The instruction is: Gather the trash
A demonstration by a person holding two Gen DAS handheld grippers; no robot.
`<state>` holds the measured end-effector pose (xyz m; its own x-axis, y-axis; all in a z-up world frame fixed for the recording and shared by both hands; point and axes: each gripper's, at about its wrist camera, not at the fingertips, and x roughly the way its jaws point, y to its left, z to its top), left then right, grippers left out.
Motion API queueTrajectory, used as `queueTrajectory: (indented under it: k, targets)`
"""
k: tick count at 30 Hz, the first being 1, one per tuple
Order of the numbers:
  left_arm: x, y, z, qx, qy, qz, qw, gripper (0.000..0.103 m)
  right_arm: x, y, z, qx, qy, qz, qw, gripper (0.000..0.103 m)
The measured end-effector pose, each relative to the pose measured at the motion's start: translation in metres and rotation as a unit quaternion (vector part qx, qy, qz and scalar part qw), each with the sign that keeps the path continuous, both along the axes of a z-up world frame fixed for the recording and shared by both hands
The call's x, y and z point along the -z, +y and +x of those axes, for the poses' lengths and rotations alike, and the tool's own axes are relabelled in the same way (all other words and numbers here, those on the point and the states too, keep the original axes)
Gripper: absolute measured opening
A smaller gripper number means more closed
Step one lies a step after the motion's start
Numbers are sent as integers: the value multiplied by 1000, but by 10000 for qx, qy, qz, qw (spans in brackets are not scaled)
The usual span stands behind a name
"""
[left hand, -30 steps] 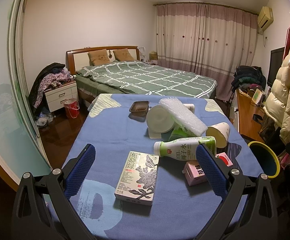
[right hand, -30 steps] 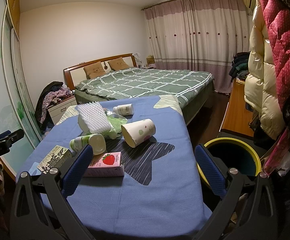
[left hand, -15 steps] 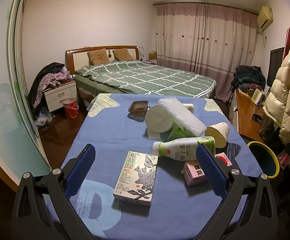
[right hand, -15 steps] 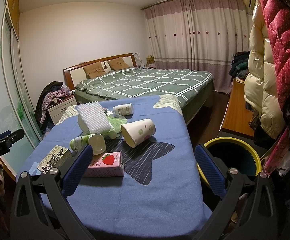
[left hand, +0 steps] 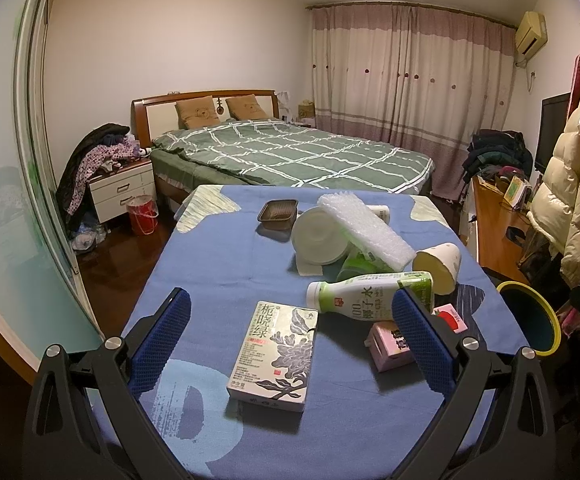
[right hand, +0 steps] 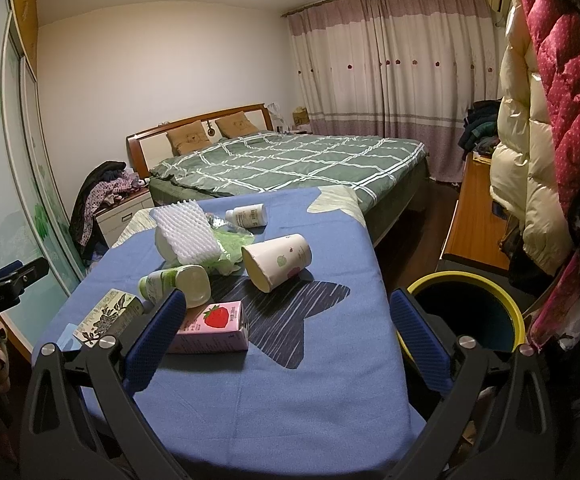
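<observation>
Left wrist view: left claw (left hand: 290, 332) spread wide, empty, above the tea box (left hand: 274, 354).
Right wrist view: right claw (right hand: 287, 328) spread wide, empty; bin (right hand: 466, 312) at 3 o'clock of the tabletop (right hand: 298, 392).

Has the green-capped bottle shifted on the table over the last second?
No. In the left wrist view the green-capped bottle lies exactly as before, between the floral box and paper cup; the slight frame drift is camera motion.

Both wrist views face bed, sharing table (left hand: 217, 264) litter.
</observation>
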<state>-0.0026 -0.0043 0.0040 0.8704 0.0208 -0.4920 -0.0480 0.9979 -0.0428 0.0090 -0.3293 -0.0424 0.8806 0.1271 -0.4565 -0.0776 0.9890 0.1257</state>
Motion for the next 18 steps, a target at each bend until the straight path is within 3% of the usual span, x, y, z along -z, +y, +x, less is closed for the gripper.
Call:
queueTrajectory:
  k: [6, 18]
  targets:
    - [11, 0, 12, -74, 68, 28, 9999, 99, 5, 9, 15, -129, 146, -11, 9998, 97]
    - [18, 22, 40, -255, 216, -65, 9994, 99, 15, 71, 78, -828, 305, -119, 9960, 97]
